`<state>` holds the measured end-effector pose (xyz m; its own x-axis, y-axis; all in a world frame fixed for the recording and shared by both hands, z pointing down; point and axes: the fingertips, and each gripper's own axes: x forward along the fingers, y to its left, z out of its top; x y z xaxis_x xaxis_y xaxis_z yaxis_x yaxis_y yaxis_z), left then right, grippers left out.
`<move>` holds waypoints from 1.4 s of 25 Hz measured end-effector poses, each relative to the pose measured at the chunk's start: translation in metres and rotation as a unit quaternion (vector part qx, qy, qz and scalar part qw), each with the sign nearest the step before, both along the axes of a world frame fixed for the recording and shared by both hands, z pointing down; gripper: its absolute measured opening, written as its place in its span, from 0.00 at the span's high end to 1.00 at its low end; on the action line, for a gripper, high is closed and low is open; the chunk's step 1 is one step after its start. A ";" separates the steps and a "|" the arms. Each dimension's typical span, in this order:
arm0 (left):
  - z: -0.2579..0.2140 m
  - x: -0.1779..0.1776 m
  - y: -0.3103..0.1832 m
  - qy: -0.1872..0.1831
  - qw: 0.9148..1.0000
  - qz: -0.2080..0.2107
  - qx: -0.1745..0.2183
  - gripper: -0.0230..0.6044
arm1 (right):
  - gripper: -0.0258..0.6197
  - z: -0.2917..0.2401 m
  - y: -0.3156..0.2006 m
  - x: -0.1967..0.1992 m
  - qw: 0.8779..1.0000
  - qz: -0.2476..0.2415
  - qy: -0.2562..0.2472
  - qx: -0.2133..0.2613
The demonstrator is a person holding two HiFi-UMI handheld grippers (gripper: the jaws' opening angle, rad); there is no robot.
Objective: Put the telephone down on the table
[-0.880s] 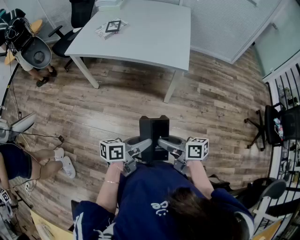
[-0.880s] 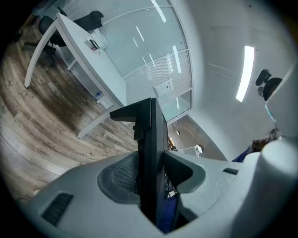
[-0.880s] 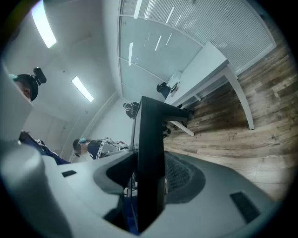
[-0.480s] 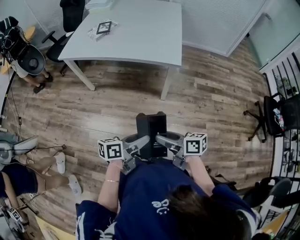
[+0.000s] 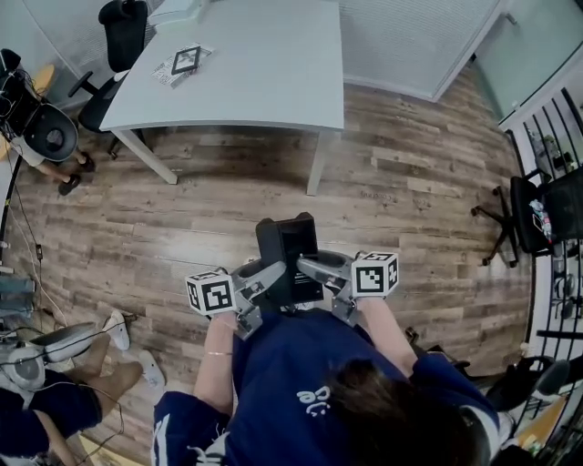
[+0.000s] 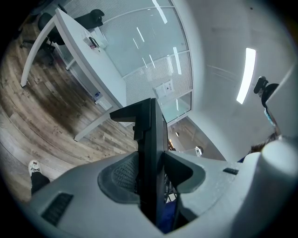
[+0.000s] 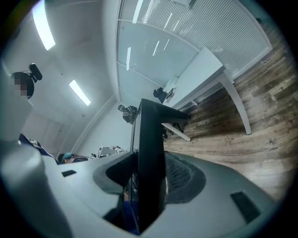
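Observation:
The telephone (image 5: 288, 255), a black boxy set, hangs upright in front of the person's chest, above the wood floor. My left gripper (image 5: 266, 278) is shut on its left side and my right gripper (image 5: 315, 269) is shut on its right side. In the left gripper view the telephone (image 6: 151, 153) stands edge-on between the pads of the left gripper (image 6: 151, 179). The right gripper view shows the telephone (image 7: 151, 153) pinched the same way by the right gripper (image 7: 149, 181). The white table (image 5: 264, 73) stands ahead, across a stretch of floor.
A marker card (image 5: 185, 61) lies on the table's far left part. A black office chair (image 5: 123, 18) stands behind the table, another chair (image 5: 547, 214) at the right wall. One person (image 5: 46, 132) is at the upper left, and another person (image 5: 55, 400) sits at the lower left.
The table has slid left and lower in the head view and looks nearer. The seated person at the left has dropped toward the bottom edge. Both grippers still hold the telephone.

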<state>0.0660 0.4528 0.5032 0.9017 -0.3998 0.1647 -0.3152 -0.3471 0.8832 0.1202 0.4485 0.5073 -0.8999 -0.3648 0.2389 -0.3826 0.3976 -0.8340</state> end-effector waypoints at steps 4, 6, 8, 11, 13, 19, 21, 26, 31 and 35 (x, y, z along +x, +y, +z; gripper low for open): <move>0.000 -0.007 -0.031 0.003 1.000 0.013 -0.001 0.69 | 0.63 0.000 -0.029 -0.007 1.000 0.009 0.005 -0.003; 0.000 -0.013 -0.047 0.004 1.000 0.023 -0.001 0.69 | 0.63 -0.001 -0.045 -0.013 1.000 0.015 0.006 -0.001; 0.000 -0.019 -0.066 0.006 1.000 0.031 0.002 0.69 | 0.63 -0.001 -0.063 -0.018 1.000 0.025 0.008 0.003; 0.001 -0.026 -0.093 0.008 0.999 0.041 0.003 0.69 | 0.63 -0.001 -0.089 -0.025 0.999 0.039 0.010 0.004; 0.001 -0.033 -0.111 0.009 0.999 0.049 0.002 0.69 | 0.63 0.000 -0.106 -0.032 0.999 0.047 0.010 0.004; -0.001 -0.064 -0.165 0.006 0.997 0.077 0.007 0.69 | 0.63 -0.003 -0.157 -0.062 0.997 0.079 0.008 0.010; -0.003 -0.073 -0.180 0.006 0.996 0.086 0.010 0.69 | 0.63 -0.004 -0.171 -0.072 0.996 0.088 0.007 0.013; -0.004 -0.095 -0.211 0.007 0.995 0.096 0.012 0.69 | 0.63 -0.006 -0.201 -0.095 0.995 0.096 0.011 0.017; -0.002 -0.107 -0.224 0.006 0.996 0.090 0.011 0.69 | 0.63 -0.004 -0.214 -0.107 0.996 0.091 0.010 0.013; 0.002 -0.111 -0.237 0.008 0.998 0.069 0.000 0.69 | 0.63 -0.001 -0.230 -0.111 0.998 0.068 0.011 0.001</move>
<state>-0.0450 0.2159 0.5049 0.9507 -0.2716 0.1499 -0.2506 -0.3872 0.8873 0.0097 0.2187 0.5066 -0.8367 -0.4833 0.2578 -0.4517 0.3425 -0.8238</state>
